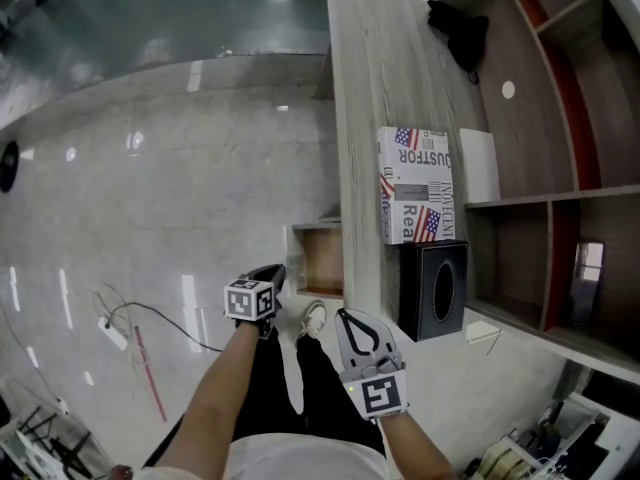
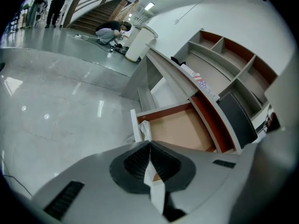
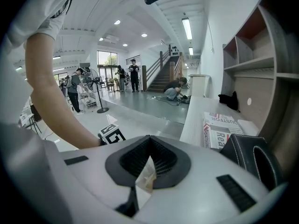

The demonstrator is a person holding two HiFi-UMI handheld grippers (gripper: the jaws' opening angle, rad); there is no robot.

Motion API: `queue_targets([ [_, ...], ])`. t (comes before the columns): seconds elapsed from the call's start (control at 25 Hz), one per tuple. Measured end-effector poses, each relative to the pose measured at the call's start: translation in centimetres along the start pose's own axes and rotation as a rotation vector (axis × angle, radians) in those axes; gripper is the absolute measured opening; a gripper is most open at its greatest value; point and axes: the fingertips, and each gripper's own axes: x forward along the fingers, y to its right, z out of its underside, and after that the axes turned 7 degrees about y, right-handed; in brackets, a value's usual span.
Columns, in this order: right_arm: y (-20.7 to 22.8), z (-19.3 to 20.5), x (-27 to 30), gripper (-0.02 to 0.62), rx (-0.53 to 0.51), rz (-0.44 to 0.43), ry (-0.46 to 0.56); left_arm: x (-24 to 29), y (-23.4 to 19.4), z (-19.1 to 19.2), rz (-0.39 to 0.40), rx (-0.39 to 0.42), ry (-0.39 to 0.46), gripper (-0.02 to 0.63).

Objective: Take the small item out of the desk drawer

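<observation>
The desk drawer (image 1: 322,258) stands pulled out, and its wooden bottom (image 2: 182,129) shows bare. A small white crumpled item (image 2: 145,129) sits at the drawer's front corner, sticking out straight from the tips of my left gripper (image 2: 149,143). That gripper's jaws are closed together and seem to pinch the item's end. In the head view my left gripper (image 1: 278,271) is at the drawer's front panel. My right gripper (image 1: 345,315) hangs near the desk edge in front of the drawer. In its own view the right gripper (image 3: 148,137) is shut with nothing in it.
On the grey wooden desk (image 1: 370,118) lie a printed box (image 1: 415,183), a black tissue box (image 1: 433,288) and a black object (image 1: 460,28). Wall shelves (image 1: 560,168) rise behind the desk. A cable (image 1: 130,318) lies on the glossy floor. People stand far off in the hall.
</observation>
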Motion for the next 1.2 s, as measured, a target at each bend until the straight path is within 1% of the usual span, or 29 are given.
queue_targets([
  [0.16, 0.2, -1.3, -1.1, 0.020, 0.003, 0.019, 0.015, -1.5, 2.0, -2.1, 0.029, 0.038, 0.038, 0.018],
  [0.28, 0.6, -2.7, -2.2, 0.020, 0.004, 0.038, 0.040, -3.4, 3.6, -4.1, 0.037, 0.083, 0.078, 0.018],
  [0.52, 1.2, -5.0, -4.4, 0.020, 0.010, 0.070, 0.095, -7.9, 7.1, -8.2, 0.050, 0.144, 0.184, 0.018],
  [0.8, 1.1, -8.1, -5.9, 0.020, -0.005, 0.076, 0.179, -13.2, 10.2, -11.9, 0.067, 0.205, 0.299, 0.018],
  [1.2, 1.6, -13.5, -8.9, 0.020, 0.011, 0.089, 0.274, -24.4, 15.5, -18.0, 0.107, 0.309, 0.475, 0.018],
])
